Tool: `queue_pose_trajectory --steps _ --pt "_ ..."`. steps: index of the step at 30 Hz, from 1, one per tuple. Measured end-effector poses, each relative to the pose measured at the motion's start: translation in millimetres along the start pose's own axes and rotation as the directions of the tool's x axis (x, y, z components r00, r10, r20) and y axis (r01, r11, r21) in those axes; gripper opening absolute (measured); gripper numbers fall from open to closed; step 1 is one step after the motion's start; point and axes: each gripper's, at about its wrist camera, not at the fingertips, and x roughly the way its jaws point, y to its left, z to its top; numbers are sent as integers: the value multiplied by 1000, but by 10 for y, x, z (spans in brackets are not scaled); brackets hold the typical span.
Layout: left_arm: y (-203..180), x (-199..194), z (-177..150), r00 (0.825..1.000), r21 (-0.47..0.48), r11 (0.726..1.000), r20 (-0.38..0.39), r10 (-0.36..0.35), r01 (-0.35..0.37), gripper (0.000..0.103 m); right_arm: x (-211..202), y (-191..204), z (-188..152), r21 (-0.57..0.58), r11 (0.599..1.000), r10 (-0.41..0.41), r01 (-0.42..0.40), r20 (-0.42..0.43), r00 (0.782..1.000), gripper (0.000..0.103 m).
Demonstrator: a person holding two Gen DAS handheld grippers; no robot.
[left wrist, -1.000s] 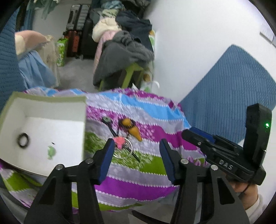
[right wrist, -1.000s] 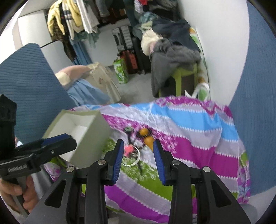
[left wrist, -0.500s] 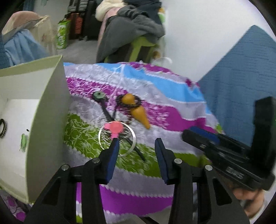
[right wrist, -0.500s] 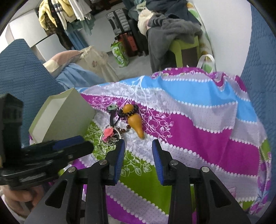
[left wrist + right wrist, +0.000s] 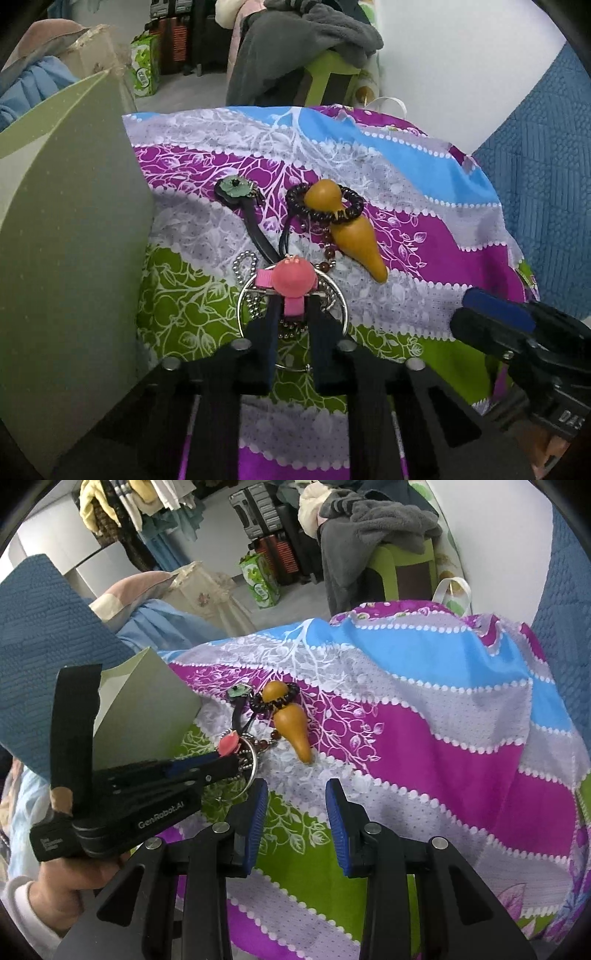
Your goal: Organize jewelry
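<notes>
Left gripper (image 5: 291, 314) now lower, jaws just closing onto pink hair clip (image 5: 293, 282), pads pinching its strap. Clip lies over silver ring (image 5: 345, 310) and ball chain (image 5: 245, 260), beside green box (image 5: 70, 236).
Risk: lift drags tangled chain; thin strap slips.
Right gripper (image 5: 295, 814) narrow, empty, hovering.
Striped floral cloth (image 5: 424, 738); cluttered room, clothes heaped on green stool (image 5: 404, 566).

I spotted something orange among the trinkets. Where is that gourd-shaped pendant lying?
The orange gourd-shaped pendant lies on the striped cloth, its neck ringed by a dark beaded bracelet, right of the pink clip.
</notes>
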Motion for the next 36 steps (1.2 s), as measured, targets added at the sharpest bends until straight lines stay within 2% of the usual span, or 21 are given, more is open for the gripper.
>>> queue_pose_trajectory --steps 8,12,15,23,30,33,35,36 --pt "-10 -337 -64 998 -8 998 34 -62 62 10 131 114 4 -27 998 54 -54 -19 998 30" --pt "-13 -504 -136 998 -2 999 45 -52 52 10 177 175 17 -53 995 86 -88 -23 996 29" --pt "28 -648 -208 998 -17 999 46 -48 49 10 223 262 54 -96 989 112 -113 -19 994 20" --pt "140 -770 -261 997 -75 995 48 -62 65 10 559 559 197 -278 950 131 -139 -50 990 19" --pt "196 -804 -246 997 -82 995 58 -56 61 10 813 691 199 -377 922 64 -89 -80 995 19" --pt "213 -814 -242 996 -92 994 60 -61 66 10 882 722 156 -425 905 -14 -33 -105 994 18" --pt "228 -822 -238 996 -99 992 64 -67 73 10 873 760 97 -478 878 -47 -1 -89 995 17" --pt "232 -824 -236 995 -101 992 65 -69 76 10 879 764 92 -479 878 -51 3 -86 995 13"
